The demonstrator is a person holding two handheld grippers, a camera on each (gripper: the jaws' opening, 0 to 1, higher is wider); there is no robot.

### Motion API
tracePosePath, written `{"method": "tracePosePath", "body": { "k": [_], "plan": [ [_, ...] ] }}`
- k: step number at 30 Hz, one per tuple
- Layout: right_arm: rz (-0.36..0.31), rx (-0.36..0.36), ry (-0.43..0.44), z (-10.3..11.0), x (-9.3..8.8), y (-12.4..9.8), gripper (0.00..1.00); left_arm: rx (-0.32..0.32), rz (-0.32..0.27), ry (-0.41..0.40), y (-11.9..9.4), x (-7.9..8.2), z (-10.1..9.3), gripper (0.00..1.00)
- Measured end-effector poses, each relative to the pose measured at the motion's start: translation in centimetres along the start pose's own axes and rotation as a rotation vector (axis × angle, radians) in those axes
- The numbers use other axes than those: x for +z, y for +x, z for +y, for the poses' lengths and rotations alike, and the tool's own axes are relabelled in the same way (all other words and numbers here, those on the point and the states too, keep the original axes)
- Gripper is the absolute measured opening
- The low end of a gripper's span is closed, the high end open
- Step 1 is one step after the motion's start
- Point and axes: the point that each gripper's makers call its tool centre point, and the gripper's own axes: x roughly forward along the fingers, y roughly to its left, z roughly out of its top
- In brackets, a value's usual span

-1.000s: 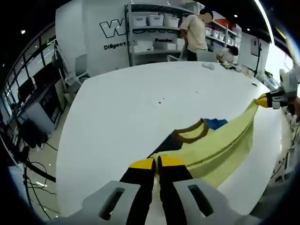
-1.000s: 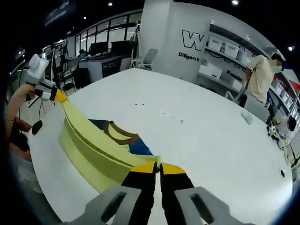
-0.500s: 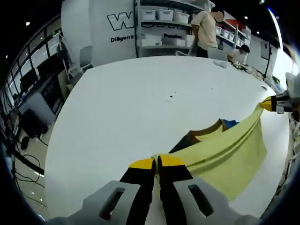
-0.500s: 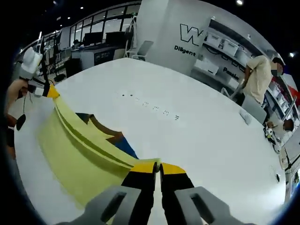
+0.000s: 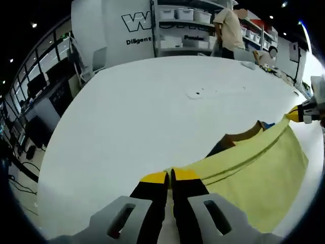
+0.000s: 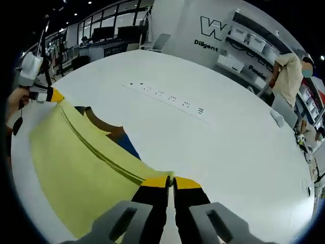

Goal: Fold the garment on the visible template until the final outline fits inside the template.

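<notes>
Left gripper view, surface [image 5: 127,112]: I see a broad white top; shelves with bins [image 5: 185,15] and a standing person [image 5: 229,30] behind.
Garment [image 5: 254,173]: yellow, stretched flat over the surface between both grippers.
Left gripper [image 5: 170,176]: jaws together, clamped on one garment corner.
Right gripper [image 6: 170,180]: jaws together, clamped on the opposite corner.
</notes>
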Motion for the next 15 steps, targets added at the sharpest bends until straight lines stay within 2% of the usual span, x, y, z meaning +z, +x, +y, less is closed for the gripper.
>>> {"method": "tracePosePath", "body": {
  "k": [5,7,10,12,14,15],
  "plan": [
    [-0.042,0.024,0.057,0.1,-0.6,0.9,0.0,0.023,0.025,-0.001,0.7,-0.8,0.0,0.08],
    [-0.048,0.026,0.068,0.0,-0.9,1.1,0.0,0.043,0.018,0.052,0.9,-0.5,0.1,0.08],
    [-0.054,0.037,0.041,0.1,-1.1,1.2,0.01,0.03,-0.002,0.107,0.9,0.0,-0.1,0.09],
    [-0.084,0.056,-0.011,0.3,-0.7,1.0,0.06,-0.001,-0.007,0.18,0.8,0.0,-0.2,0.12],
    [-0.09,0.057,-0.01,0.2,-0.6,0.6,0.18,-0.022,-0.015,0.211,0.8,0.1,-0.2,0.2],
    [-0.118,0.08,-0.044,0.4,-0.3,0.3,0.23,-0.075,-0.042,0.236,0.4,0.3,-0.6,0.27]
  ]
}}
